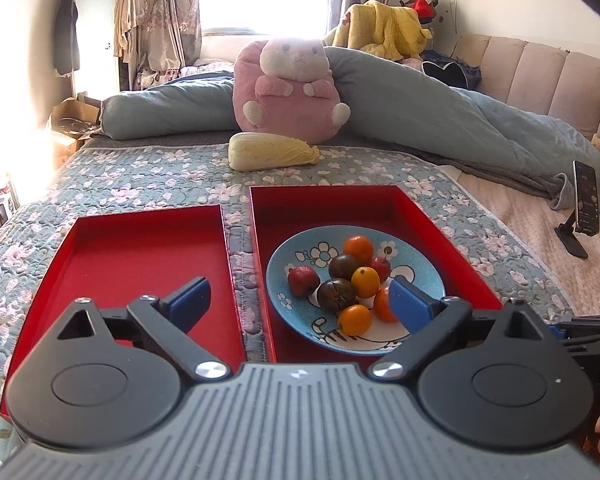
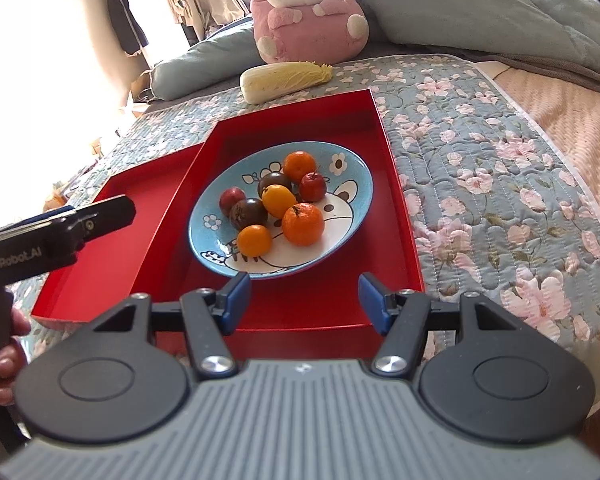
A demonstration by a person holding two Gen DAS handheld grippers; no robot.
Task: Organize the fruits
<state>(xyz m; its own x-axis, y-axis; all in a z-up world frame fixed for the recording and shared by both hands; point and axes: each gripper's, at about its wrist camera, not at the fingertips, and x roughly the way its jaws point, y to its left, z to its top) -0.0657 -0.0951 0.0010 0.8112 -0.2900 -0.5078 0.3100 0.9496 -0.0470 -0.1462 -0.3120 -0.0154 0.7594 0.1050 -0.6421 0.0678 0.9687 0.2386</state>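
Observation:
A blue cartoon plate [image 1: 300, 252] [image 2: 352, 184] sits in the right red tray [image 1: 452, 248] [image 2: 396, 216] and holds several small fruits: orange tangerines [image 2: 302, 219], yellow-orange ones [image 2: 278, 200], dark plums [image 2: 248, 213] and small red ones [image 2: 312, 186]. The left red tray [image 1: 132, 256] [image 2: 140, 200] holds no fruit. My left gripper [image 1: 300, 300] is open and empty, just short of the plate, over the gap between the trays. My right gripper [image 2: 304, 292] is open and empty over the near part of the right tray, just short of the plate.
The trays lie on a floral quilt [image 1: 140, 176] [image 2: 480, 152] on a bed. A napa cabbage [image 1: 268, 151] [image 2: 284, 78] and a pink plush [image 1: 292, 84] [image 2: 308, 12] lie beyond. A phone on a stand [image 1: 586, 208] is at right. The left gripper's body [image 2: 56, 232] shows at left.

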